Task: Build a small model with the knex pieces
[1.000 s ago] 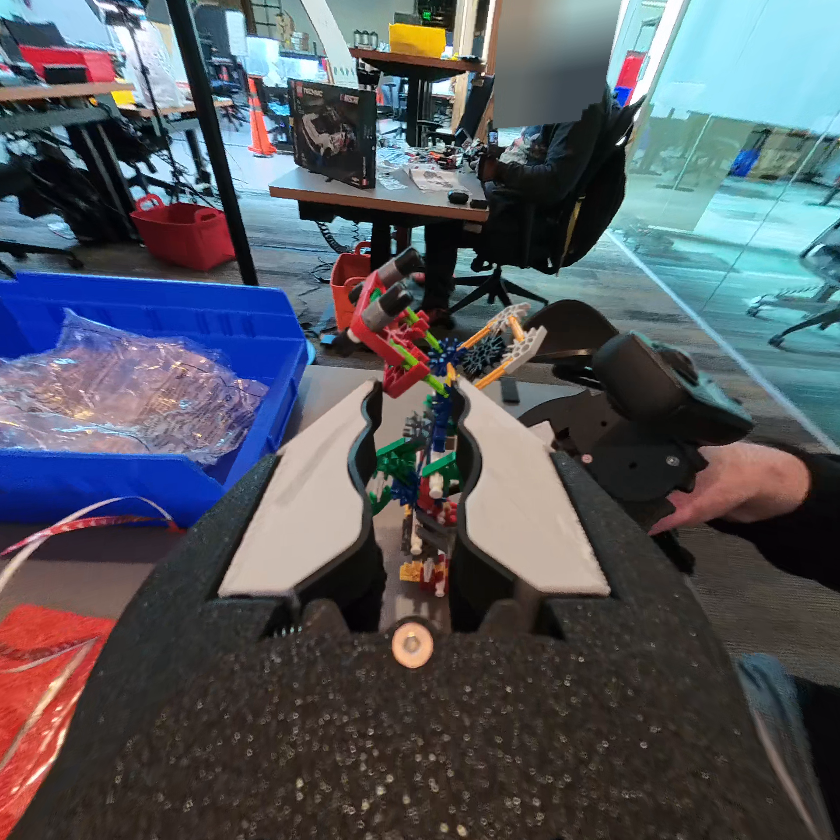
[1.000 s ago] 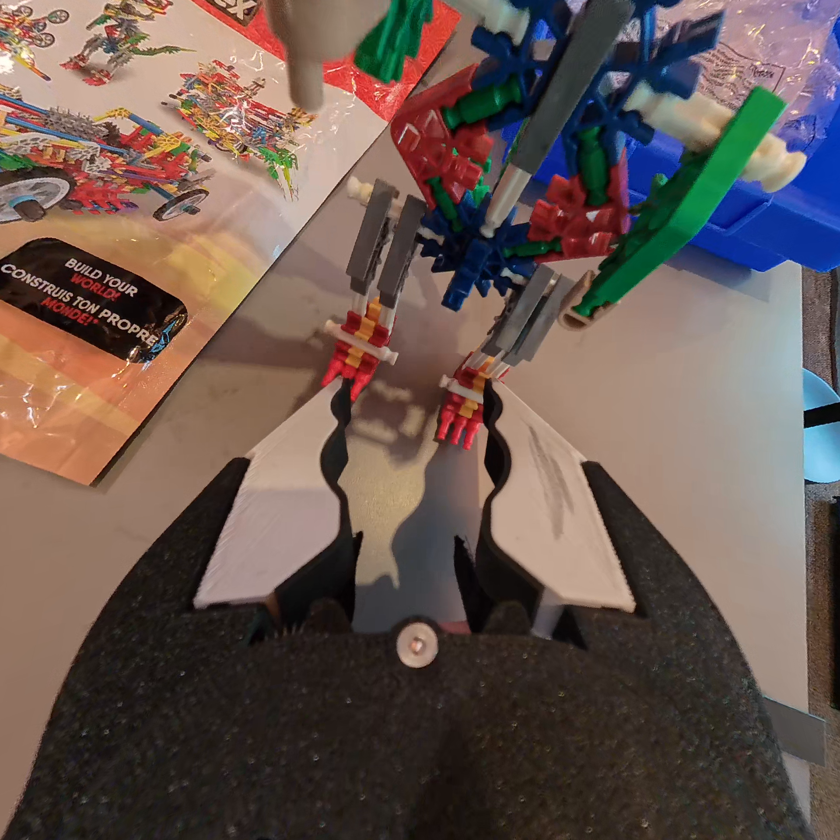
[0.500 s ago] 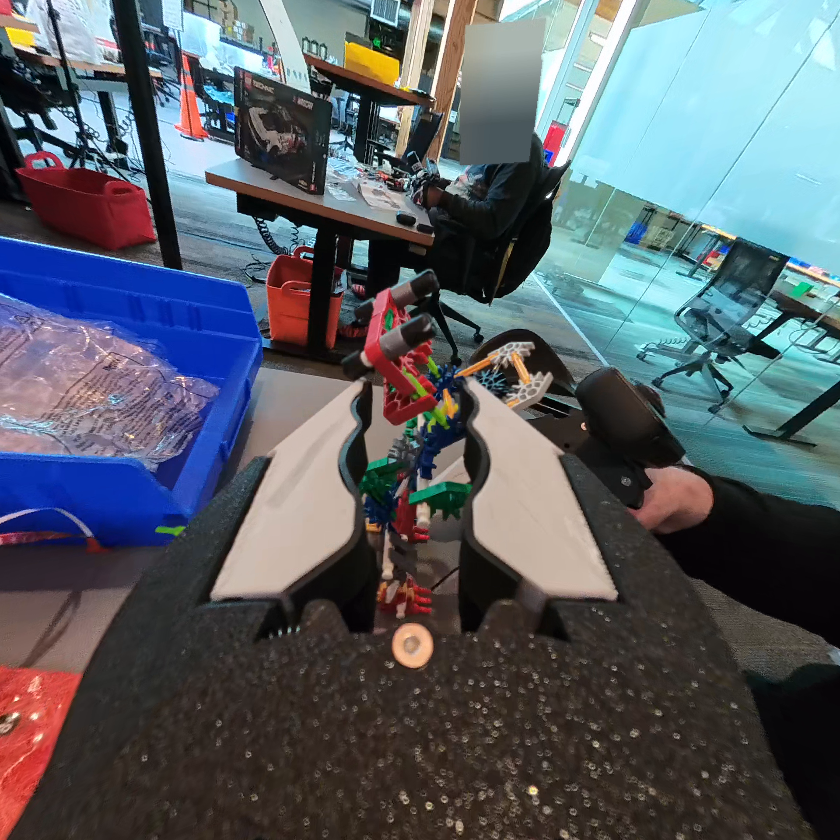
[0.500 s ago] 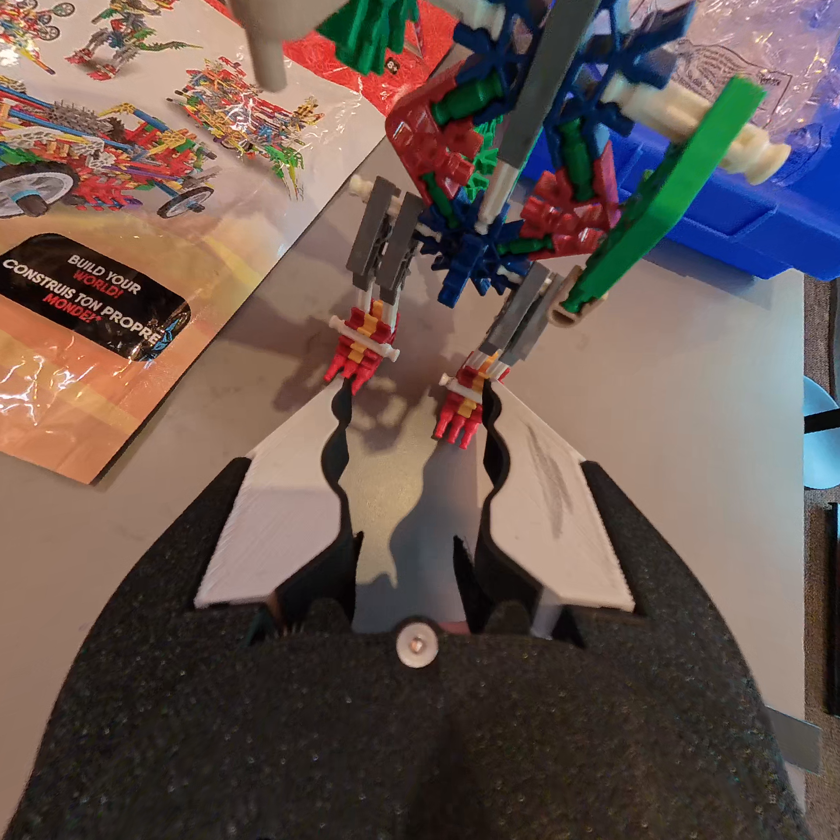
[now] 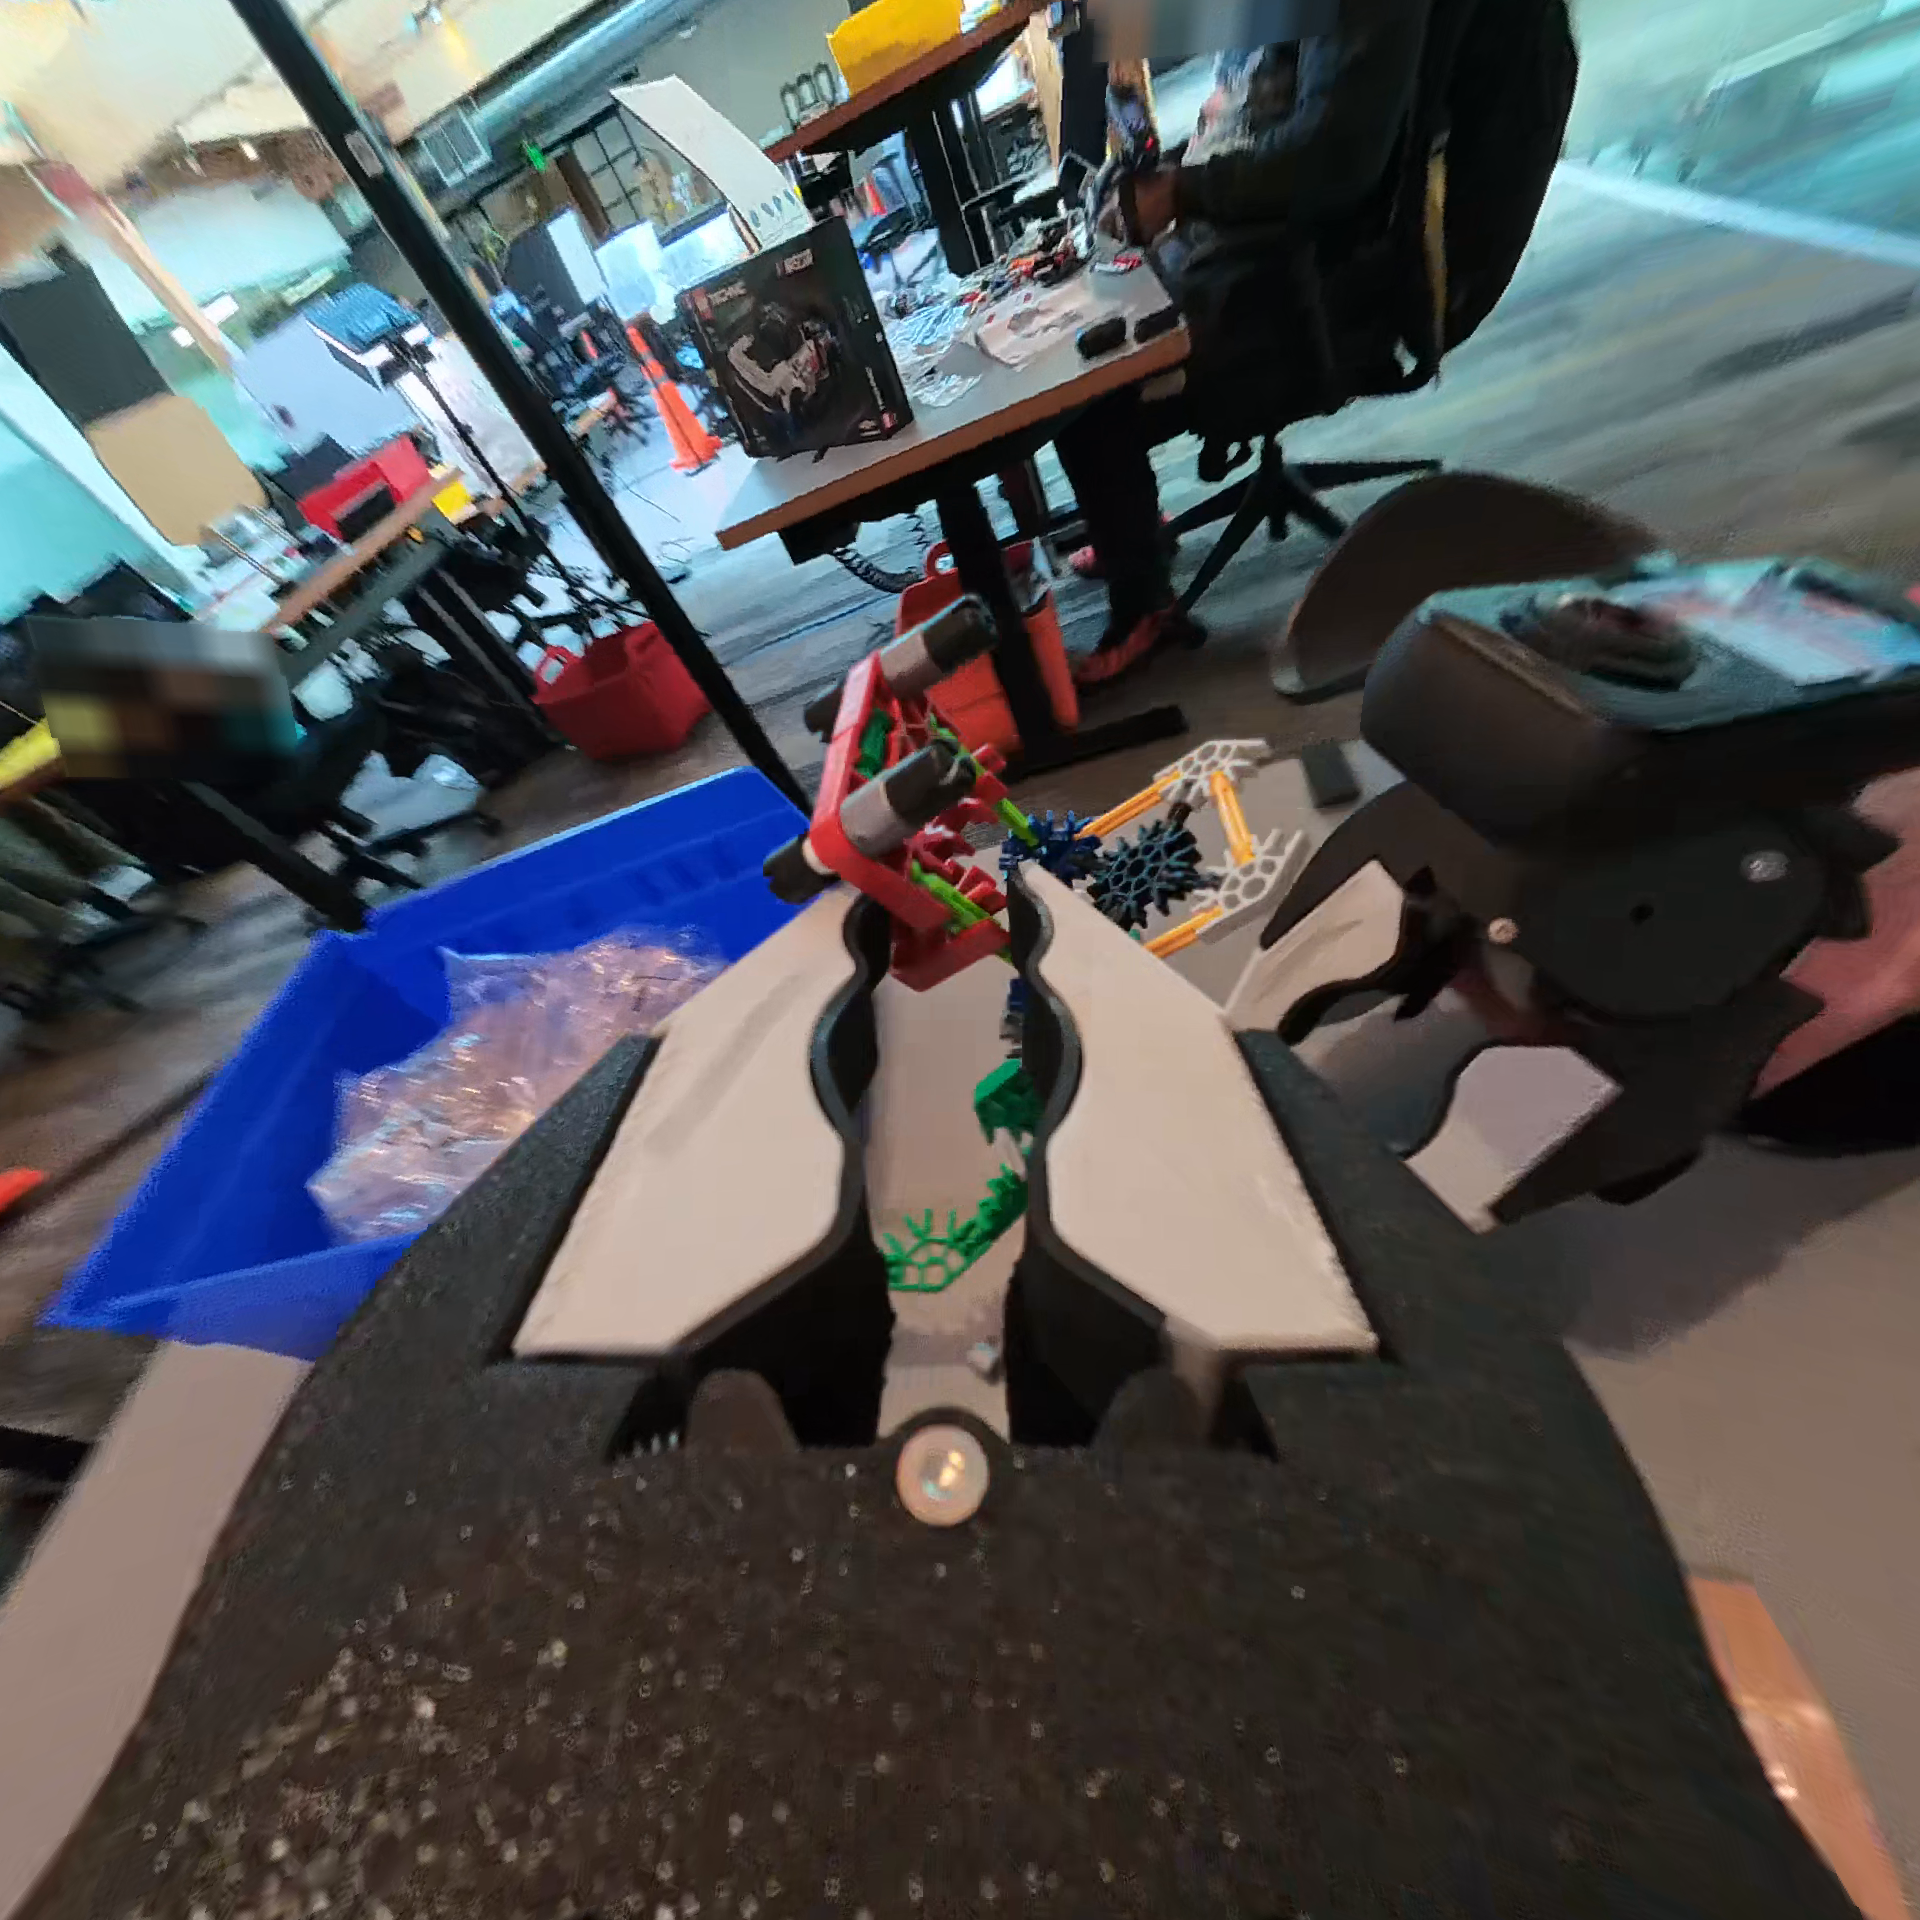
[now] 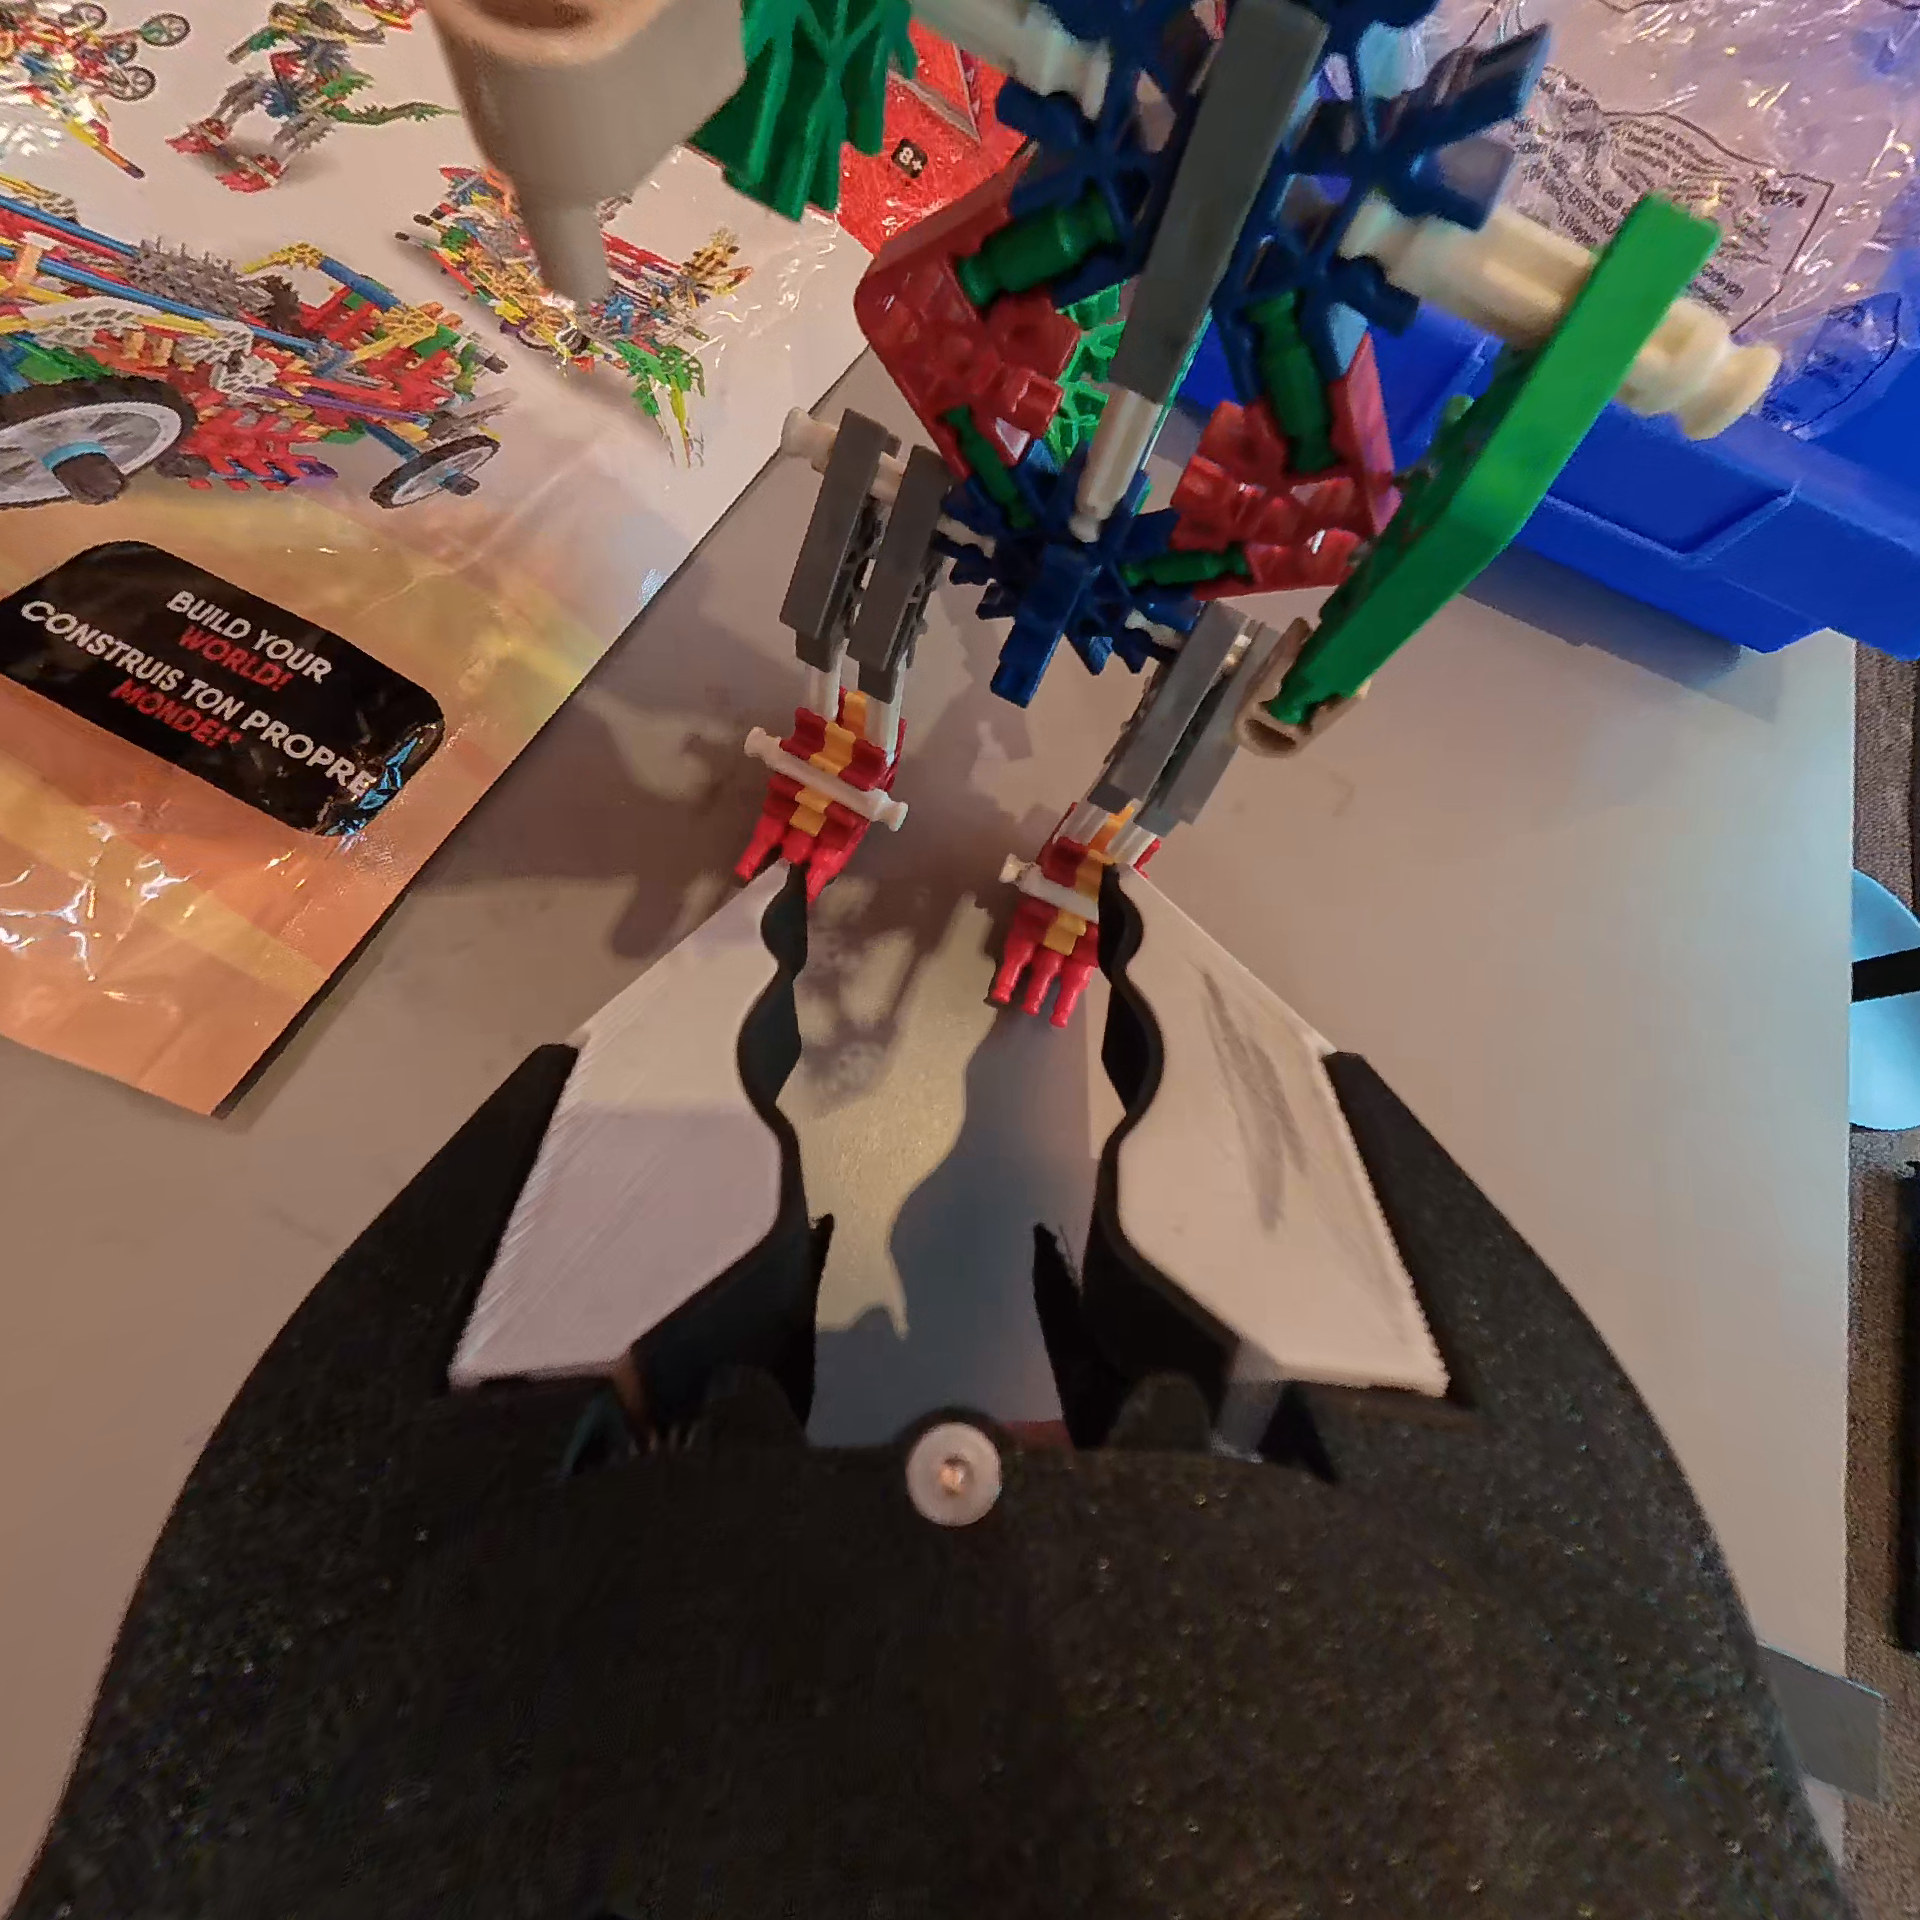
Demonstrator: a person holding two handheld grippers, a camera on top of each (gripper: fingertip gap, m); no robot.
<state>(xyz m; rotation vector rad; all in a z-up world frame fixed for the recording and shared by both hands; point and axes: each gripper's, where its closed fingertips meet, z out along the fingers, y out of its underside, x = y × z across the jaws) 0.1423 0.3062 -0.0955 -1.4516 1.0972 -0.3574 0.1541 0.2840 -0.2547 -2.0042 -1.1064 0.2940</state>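
We see a rod-and-connector toy figure point(image 6: 1081, 540) standing on the grey counter point(image 6: 1455, 935), its two red-and-yellow feet down on the surface, just in front of the blue bin point(image 6: 1704, 551). In the right wrist view it fills the top: blue snowflake hubs, red blocks, grey leg plates, a green blade tilted out to the right. The left wrist view catches what the right misses: the red head frame point(image 5: 904, 831) with two grey-black cylinders, plus a white-and-orange wing piece point(image 5: 1216, 842) behind. The right view alone shows the shrink-wrapped printed toy box point(image 6: 208, 582) lying flat on the counter to the left. The left tongs point(image 5: 940, 914) sit narrowed around the figure's upper body, green parts visible in the gap; we cannot tell if they actually grip it. The right tongs point(image 6: 945, 883) are released, spread wide, tips low at the counter beside the two feet, right tip touching or nearly touching one foot. In the left view the right tongs point(image 5: 1340, 997) show at the right, angled down toward the figure. A crumpled clear plastic bag point(image 5: 499, 1060) lies in the bin.
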